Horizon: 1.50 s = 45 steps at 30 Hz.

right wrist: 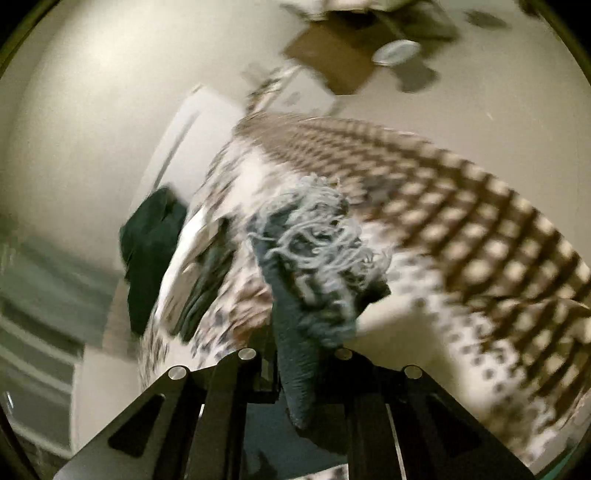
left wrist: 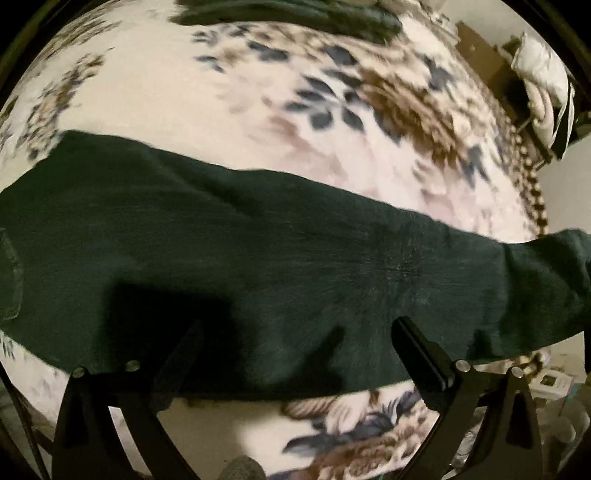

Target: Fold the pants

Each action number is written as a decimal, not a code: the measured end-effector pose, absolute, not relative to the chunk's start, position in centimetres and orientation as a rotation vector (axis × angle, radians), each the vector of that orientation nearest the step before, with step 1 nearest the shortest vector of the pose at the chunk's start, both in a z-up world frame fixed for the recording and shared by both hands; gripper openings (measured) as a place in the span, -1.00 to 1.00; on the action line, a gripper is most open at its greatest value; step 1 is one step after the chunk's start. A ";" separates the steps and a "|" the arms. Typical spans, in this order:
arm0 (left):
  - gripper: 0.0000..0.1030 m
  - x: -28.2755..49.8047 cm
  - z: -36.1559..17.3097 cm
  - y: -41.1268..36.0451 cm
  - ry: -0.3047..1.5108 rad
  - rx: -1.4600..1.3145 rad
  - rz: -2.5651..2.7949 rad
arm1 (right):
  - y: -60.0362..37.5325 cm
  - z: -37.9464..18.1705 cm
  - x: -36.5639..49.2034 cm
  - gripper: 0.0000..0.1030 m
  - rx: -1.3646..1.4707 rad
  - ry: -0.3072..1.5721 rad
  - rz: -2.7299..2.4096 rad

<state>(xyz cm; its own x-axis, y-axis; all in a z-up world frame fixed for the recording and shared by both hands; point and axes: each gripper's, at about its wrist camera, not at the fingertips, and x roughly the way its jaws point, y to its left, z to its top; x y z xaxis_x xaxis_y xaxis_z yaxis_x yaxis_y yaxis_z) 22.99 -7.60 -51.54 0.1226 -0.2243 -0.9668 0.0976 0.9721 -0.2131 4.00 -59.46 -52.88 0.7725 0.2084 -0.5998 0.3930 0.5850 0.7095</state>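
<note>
Dark green pants (left wrist: pixel 258 251) lie flat in a long band across a floral blanket (left wrist: pixel 207 110) in the left wrist view. My left gripper (left wrist: pixel 299 332) hovers over their near edge with its jaws wide apart and nothing between them. In the right wrist view my right gripper (right wrist: pixel 306 354) is shut on a blue-grey denim pant leg (right wrist: pixel 299 373) with a frayed pale hem (right wrist: pixel 317 236), held up above the blanket (right wrist: pixel 424 325). The view is motion-blurred.
More dark clothing (left wrist: pixel 288 14) lies at the blanket's far edge. A dark green garment (right wrist: pixel 151 251) hangs off the bed's left side in the right wrist view. Cardboard (right wrist: pixel 332 59) and a pale round lid (right wrist: pixel 395 51) lie on the floor beyond.
</note>
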 end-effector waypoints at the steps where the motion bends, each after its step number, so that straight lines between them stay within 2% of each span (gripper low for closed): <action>1: 1.00 22.7 -51.0 -6.7 1.425 -0.116 -0.230 | -57.5 -51.8 4.5 -0.78 0.921 0.721 -0.094; 6: 1.00 20.9 -48.6 0.4 1.407 -0.201 -0.166 | -44.9 -50.3 9.4 -0.78 0.735 0.839 0.034; 10: 1.00 20.2 -47.5 7.9 1.391 -0.235 -0.063 | -31.1 -53.5 12.3 -0.78 0.540 0.965 0.151; 15: 1.00 20.6 -48.6 15.6 1.386 -0.228 0.034 | -16.6 -60.6 13.9 -0.76 0.240 1.123 0.278; 17: 1.00 21.0 -48.8 17.3 1.381 -0.245 0.049 | -13.4 -63.9 14.3 -0.33 0.132 1.231 0.282; 18: 1.00 21.2 -48.9 17.6 1.378 -0.254 0.050 | -12.8 -64.2 14.4 -0.21 0.126 1.241 0.306; 19: 1.00 21.6 -49.0 17.7 1.371 -0.269 0.045 | -13.1 -64.0 14.5 0.13 0.169 1.244 0.338; 20: 1.00 21.9 -48.8 17.9 1.363 -0.287 0.035 | -13.5 -63.5 14.4 0.60 0.220 1.251 0.358; 21: 1.00 22.3 -48.7 17.6 1.359 -0.311 0.016 | -14.3 -62.9 14.3 0.73 0.276 1.257 0.374; 26: 1.00 24.9 -49.5 15.4 1.390 -0.417 -0.101 | -21.7 -58.6 11.6 0.74 0.444 1.235 0.284; 32: 0.95 28.1 -55.7 8.5 1.527 -0.275 -0.208 | -32.8 -61.1 8.6 0.74 0.569 1.315 -0.044; 33: 0.89 28.3 -56.1 7.7 1.516 -0.216 -0.203 | -34.6 -62.0 8.0 0.74 0.624 1.322 -0.093; 34: 0.58 28.3 -56.1 7.2 1.500 -0.172 -0.199 | -36.2 -62.5 7.7 0.74 0.662 1.320 -0.125; 36: -0.21 27.4 -54.8 6.2 1.408 -0.052 -0.209 | -38.0 -63.5 7.5 0.74 0.716 1.317 -0.174; 37: -0.72 26.9 -54.2 6.1 1.384 -0.040 -0.231 | -38.6 -63.8 7.1 0.74 0.741 1.315 -0.185; 38: -0.84 26.2 -53.3 6.3 1.361 -0.030 -0.228 | -39.0 -64.0 7.2 0.74 0.756 1.312 -0.189; 40: -0.89 25.3 -52.2 7.2 1.335 -0.041 -0.208 | -39.3 -64.6 7.4 0.74 0.771 1.315 -0.186; 41: -0.99 25.1 -52.0 7.9 1.337 -0.055 -0.180 | -39.1 -64.9 7.8 0.74 0.775 1.318 -0.181; 45: -1.00 25.8 -53.5 12.3 1.383 -0.170 -0.039 | -37.5 -67.1 10.7 0.73 0.745 1.382 -0.168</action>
<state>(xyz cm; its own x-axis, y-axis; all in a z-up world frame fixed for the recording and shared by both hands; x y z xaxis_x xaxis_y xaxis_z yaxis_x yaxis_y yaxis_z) 25.81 12.34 -53.47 0.1883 -0.1267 -0.9739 -0.0721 0.9872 -0.1424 10.69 -37.50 -67.05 0.2163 0.3101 -0.9258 0.5229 0.7640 0.3780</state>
